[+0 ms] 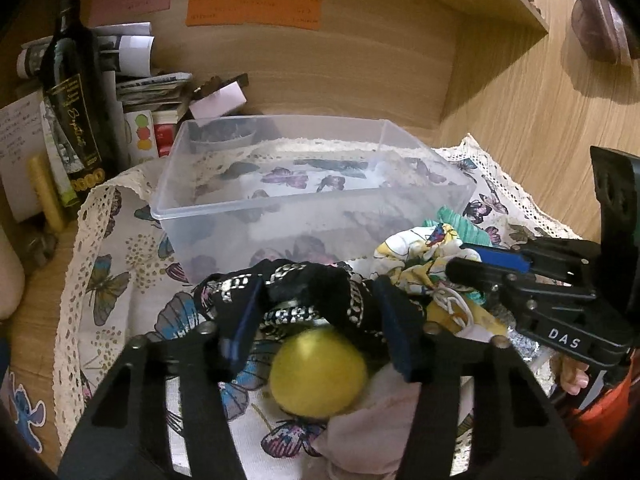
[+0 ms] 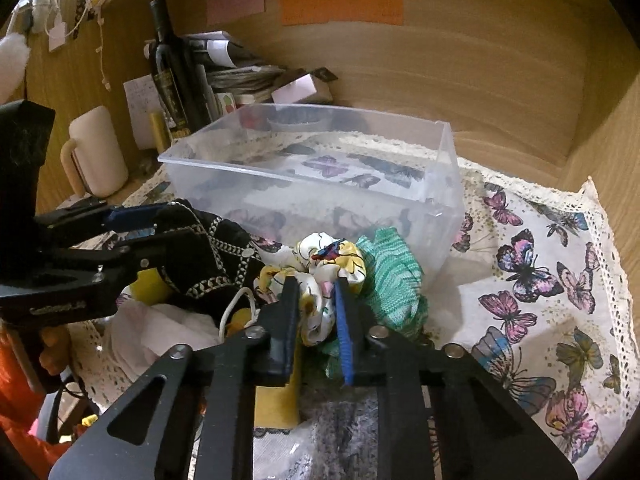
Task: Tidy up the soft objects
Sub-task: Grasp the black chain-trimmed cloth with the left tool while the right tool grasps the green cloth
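A clear plastic bin [image 1: 308,200] stands empty on the butterfly cloth [image 1: 132,256]; it also shows in the right wrist view [image 2: 320,184]. My left gripper [image 1: 316,292] is shut on a black scarf with a chain print [image 1: 304,280], seen also in the right wrist view [image 2: 208,240], just in front of the bin. A yellow ball [image 1: 318,372] lies under it. My right gripper [image 2: 318,292] is shut on a white and yellow floral cloth [image 2: 320,264], next to a green knit cloth [image 2: 392,276].
A dark wine bottle [image 1: 76,92], papers and boxes [image 1: 152,92] stand behind the bin on the left. A cream mug [image 2: 98,152] is at the left. Wooden walls close the back and right. A pale pink cloth [image 2: 160,328] lies near the front.
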Tool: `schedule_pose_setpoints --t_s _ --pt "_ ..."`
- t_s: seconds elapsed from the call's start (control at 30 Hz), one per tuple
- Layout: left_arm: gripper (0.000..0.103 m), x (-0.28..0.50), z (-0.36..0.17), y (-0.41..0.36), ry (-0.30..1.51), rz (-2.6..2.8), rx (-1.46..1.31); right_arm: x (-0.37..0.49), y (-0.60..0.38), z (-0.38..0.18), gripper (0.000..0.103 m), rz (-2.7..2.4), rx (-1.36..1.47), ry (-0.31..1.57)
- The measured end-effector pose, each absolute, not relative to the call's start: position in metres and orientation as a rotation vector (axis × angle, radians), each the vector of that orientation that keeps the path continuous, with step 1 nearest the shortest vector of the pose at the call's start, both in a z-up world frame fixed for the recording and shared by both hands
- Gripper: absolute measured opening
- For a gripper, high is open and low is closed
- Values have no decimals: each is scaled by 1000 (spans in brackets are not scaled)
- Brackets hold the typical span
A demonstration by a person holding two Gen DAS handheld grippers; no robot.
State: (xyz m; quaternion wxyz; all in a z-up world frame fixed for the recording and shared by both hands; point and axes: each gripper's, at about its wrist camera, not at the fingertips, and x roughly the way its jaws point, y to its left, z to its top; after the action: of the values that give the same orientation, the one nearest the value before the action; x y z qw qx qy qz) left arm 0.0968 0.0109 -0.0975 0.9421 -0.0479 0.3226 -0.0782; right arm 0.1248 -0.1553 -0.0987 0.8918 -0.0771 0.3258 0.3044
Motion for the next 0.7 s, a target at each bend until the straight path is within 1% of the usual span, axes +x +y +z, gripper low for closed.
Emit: schedule_pose_setpoints --t_s 0.07,0.17,0.4,0.43,0.47,0.5,0.57,0.67,0.7 --pt "38 95 -96 10 645 -159 -93 122 -158 -95 12 627 -158 661" --pt "31 92 -93 8 634 -164 -89 120 -160 -87 11 624 -145 639" --pt "32 84 -79 11 597 -146 -86 115 -168 -69 11 613 -108 580" --pt "34 83 -77 13 599 -142 -91 115 -170 -66 11 615 -101 574" --pt "40 83 -76 15 606 -144 -97 114 -170 -64 11 614 -97 568" --pt "43 83 -76 18 614 -141 -107 114 -170 -63 11 613 -95 561" --pt "61 82 -75 23 619 -133 -127 114 -172 -58 11 608 -90 543" --pt "74 74 -73 26 600 -95 -122 115 -176 -52 11 612 -69 530" --pt "75 71 -72 26 597 -91 -117 116 -177 -51 11 613 -63 529"
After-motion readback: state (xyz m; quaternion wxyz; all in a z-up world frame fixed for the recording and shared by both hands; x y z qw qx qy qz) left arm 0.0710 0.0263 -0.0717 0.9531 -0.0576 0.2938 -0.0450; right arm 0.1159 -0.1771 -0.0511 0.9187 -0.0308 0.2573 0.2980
